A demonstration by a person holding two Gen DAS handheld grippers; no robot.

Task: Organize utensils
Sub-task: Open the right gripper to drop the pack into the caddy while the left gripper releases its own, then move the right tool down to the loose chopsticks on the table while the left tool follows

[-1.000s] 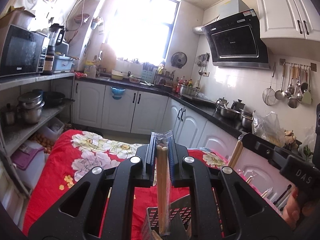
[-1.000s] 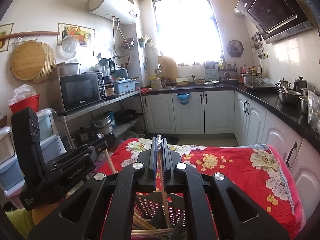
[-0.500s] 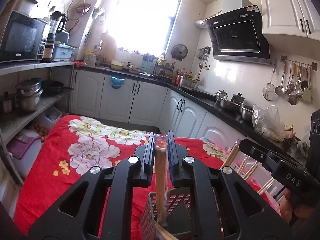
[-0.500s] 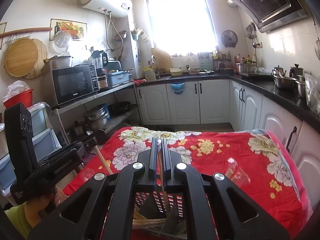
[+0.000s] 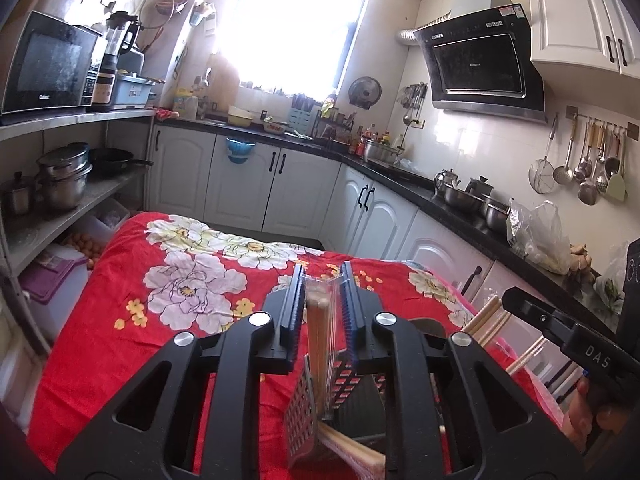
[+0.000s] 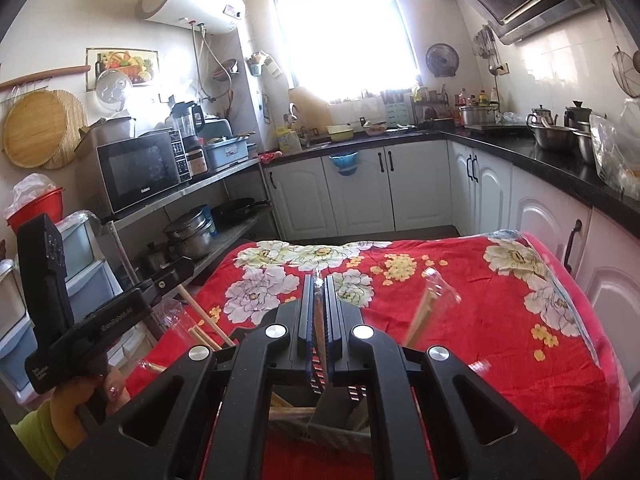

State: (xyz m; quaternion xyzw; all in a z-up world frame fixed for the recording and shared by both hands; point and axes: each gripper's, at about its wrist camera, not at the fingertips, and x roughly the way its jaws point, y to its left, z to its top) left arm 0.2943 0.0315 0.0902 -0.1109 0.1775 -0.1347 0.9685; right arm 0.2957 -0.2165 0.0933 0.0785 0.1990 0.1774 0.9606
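A clear sleeve of wooden chopsticks stands nearly upright between the pads of the left tongs, its lower end inside the perforated metal utensil holder just below. The jaws of these tongs have just been opening a little; the sleeve sits between them with slim gaps on both sides, so the pads no longer seem to press on it. More wrapped chopsticks lie slanted in the holder.

The right tongs are closed to a sliver on a thin wrapped pair of chopsticks, which hangs down into the holder beneath. Another sleeved pair leans up out of the holder's right side.

The holder stands near the front edge of the bench, on its red floral cloth. Each camera catches the other tool at its frame edge, held in a hand. White cabinets and a black countertop run behind, with a microwave on the shelf to the left.
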